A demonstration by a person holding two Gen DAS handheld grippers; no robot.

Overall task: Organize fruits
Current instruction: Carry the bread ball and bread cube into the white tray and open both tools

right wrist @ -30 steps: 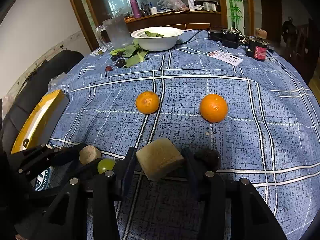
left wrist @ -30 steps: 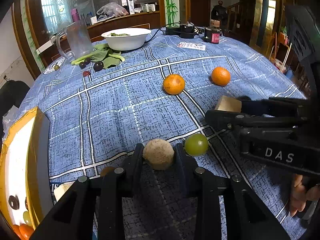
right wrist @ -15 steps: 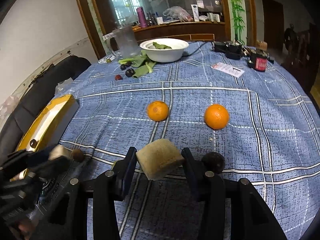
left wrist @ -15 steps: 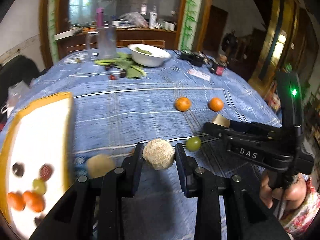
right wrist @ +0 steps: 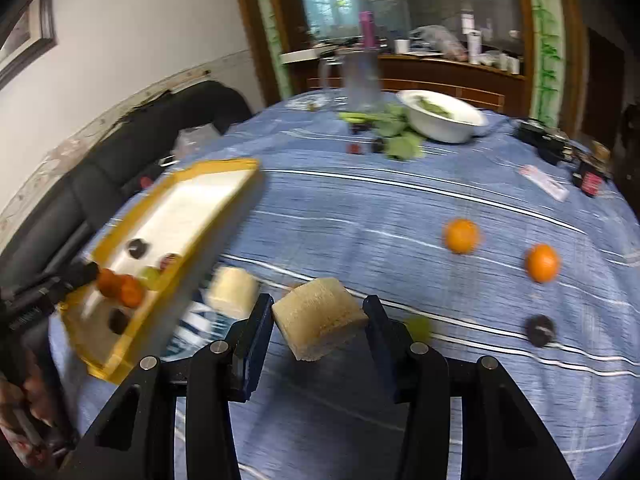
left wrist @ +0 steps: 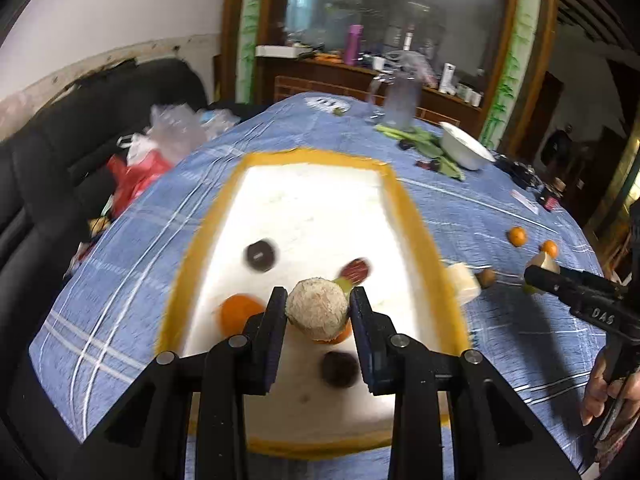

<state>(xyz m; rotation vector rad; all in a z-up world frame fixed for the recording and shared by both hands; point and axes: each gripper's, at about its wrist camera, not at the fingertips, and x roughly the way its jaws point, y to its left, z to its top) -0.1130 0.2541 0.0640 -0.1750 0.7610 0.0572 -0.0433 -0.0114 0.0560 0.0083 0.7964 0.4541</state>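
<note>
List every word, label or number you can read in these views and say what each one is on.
"DAS": white letters on the black body of the right gripper, seen from the left wrist view.
Card on the tablecloth: print too blurred to read.
Small dark container with a red label: unreadable.
Printed patch beside the tray: blurred, unreadable.

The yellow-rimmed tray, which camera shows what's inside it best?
The left wrist view: it looks almost straight down into the yellow-rimmed tray, showing its white floor with oranges and dark fruits. The right wrist view catches the tray at the left edge, obliquely and blurred, its near wall hiding part of the floor.
</note>
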